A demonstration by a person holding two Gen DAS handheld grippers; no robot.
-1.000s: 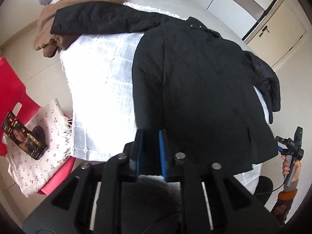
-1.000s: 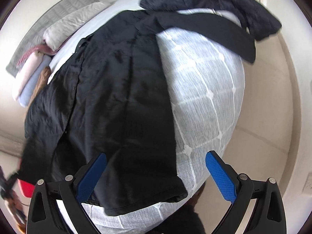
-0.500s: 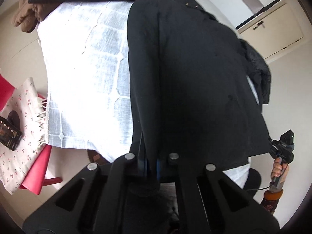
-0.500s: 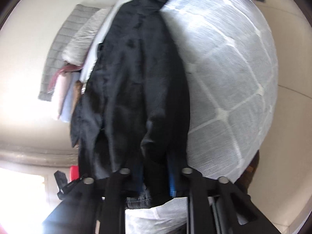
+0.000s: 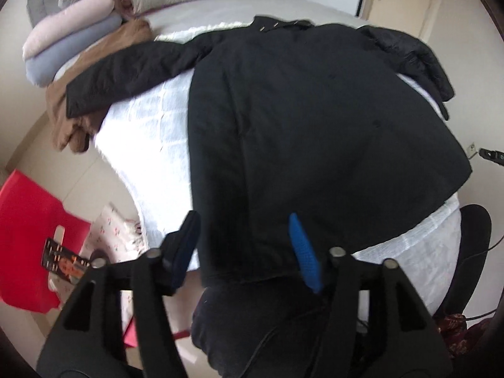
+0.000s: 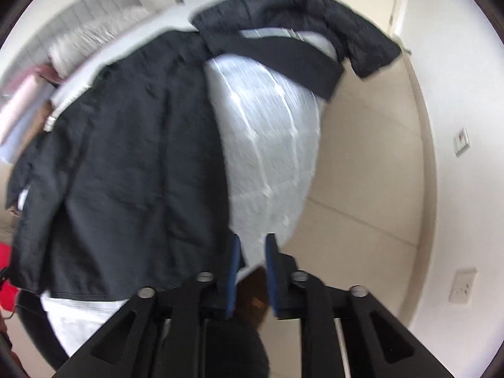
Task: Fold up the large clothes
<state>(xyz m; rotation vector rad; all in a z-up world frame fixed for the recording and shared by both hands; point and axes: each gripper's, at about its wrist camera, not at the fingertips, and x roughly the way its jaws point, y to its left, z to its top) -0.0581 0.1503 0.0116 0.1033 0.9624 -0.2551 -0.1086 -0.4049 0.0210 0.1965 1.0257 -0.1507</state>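
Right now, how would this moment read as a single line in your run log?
task: fold black coat | coat: flat on bed | left gripper: open, at hem | right gripper: narrowly open, empty

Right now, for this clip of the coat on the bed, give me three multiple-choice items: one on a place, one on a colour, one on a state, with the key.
1. Where does the brown garment lie?
A. under the black coat's outstretched sleeve
B. on the red chair
C. on the floor by the door

2. What colour is the bed cover beneath the black coat?
A. red
B. white
C. brown

3. How does the left gripper stand?
A. shut on the hem
B. open above the hem
C. out of view

Key: 1 A, the sleeve crosses over the brown fabric at the bed's edge. 2 B, white textured fabric shows beside the coat. 3 B, its blue-padded fingers are spread wide with nothing between them. The right gripper has a narrow gap at the coat's edge.
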